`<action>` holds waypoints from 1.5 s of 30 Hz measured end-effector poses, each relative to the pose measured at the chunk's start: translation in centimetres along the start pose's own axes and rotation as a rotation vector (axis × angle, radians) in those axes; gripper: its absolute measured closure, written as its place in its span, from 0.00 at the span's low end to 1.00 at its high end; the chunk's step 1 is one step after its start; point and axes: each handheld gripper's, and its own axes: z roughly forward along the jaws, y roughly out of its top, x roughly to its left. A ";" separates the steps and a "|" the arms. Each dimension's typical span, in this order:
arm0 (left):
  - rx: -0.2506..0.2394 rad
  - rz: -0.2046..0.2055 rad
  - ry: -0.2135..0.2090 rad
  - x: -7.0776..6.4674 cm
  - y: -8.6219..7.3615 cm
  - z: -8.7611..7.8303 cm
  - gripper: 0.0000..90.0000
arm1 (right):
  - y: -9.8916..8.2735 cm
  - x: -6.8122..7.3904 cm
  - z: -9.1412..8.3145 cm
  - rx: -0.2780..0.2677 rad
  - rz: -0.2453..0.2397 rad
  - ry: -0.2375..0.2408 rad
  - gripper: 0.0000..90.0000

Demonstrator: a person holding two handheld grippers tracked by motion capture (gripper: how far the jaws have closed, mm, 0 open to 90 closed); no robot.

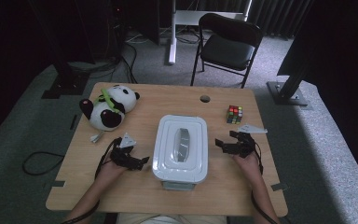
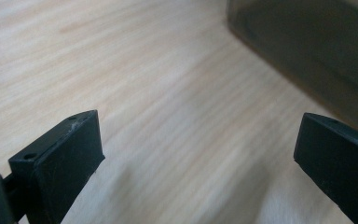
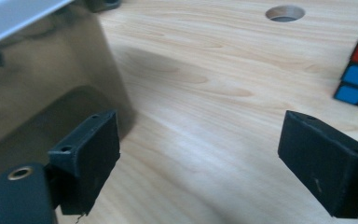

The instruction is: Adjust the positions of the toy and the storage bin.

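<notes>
Premises present as a lab or recording studio set up for staged tabletop work, not a home. Evidence: black curtains (image 1: 279, 16) close off the back and sides, black stand bases (image 1: 290, 93) sit on grey carpet (image 1: 317, 140), and loose cables (image 1: 121, 60) run across the floor beside a lone folding chair (image 1: 228, 44). The small wooden table (image 1: 135, 186) carries unrelated props, a plush panda (image 1: 108, 108), a puzzle cube (image 1: 235, 114) and a lidded plastic bin (image 1: 181, 147), and has tape marks (image 1: 278, 187) at its edges.
</notes>
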 end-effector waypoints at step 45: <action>0.078 -0.005 0.026 0.5 -2.8 -1.0 0.02 | 3.7 -8.8 7.1 0.079 0.164 -0.408 0.16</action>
